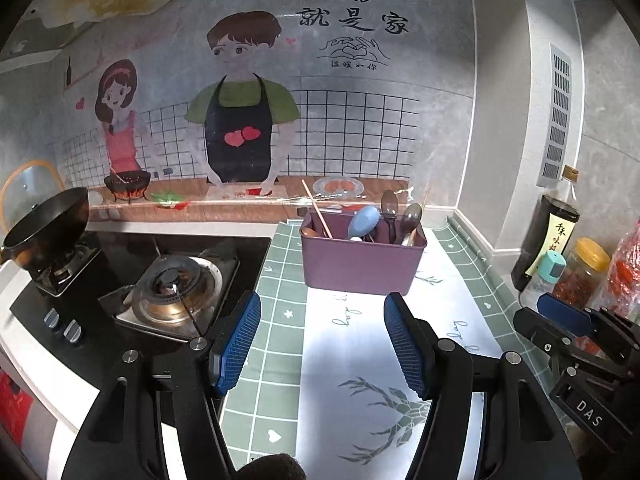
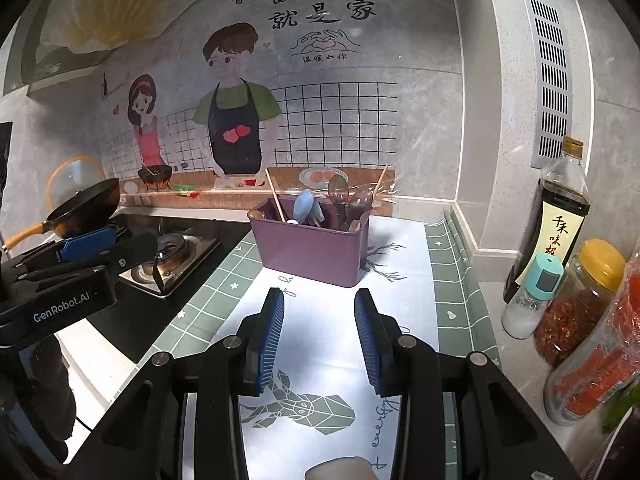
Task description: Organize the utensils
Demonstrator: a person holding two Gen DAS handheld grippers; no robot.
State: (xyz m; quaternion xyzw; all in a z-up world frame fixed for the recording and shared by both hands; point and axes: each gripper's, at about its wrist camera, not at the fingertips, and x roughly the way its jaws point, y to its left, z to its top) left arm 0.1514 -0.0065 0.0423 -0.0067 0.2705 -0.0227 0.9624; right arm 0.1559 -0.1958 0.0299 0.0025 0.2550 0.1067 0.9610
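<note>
Left gripper [image 1: 322,344]: jaws well apart, nothing between the blue pads, only bare mat under them. Right gripper [image 2: 319,342]: also parted, narrower gap, empty too. Neither touches anything.

Both point forward and down over the printed counter mat [image 1: 352,360]. In the left wrist view the right gripper sits at 3 o'clock; in the right wrist view the left one sits at 9 o'clock, so they run side by side.

Target is the purple utensil caddy [image 1: 362,260], standing upright on the mat. From the left gripper it lies at about 12 o'clock, a touch toward 1. From the right gripper it's at 12, a touch toward 11. So it sits between the two lines of approach. My read: the left is slightly nearer, but the margin is small.

Contents stand roughly on end, long axes leaning: wooden chopstick [image 1: 317,209] tilts to 11, light blue spoon [image 1: 363,221] mid-caddy, two dark clear spoons [image 1: 390,206] bowls up toward 1.

Caddy's long side faces both grippers. Handles are buried, so any pick likely means coming in from above onto the exposed ends.

Past it: gas burner [image 1: 176,286] at 10, wok [image 1: 48,216] further left.
</note>
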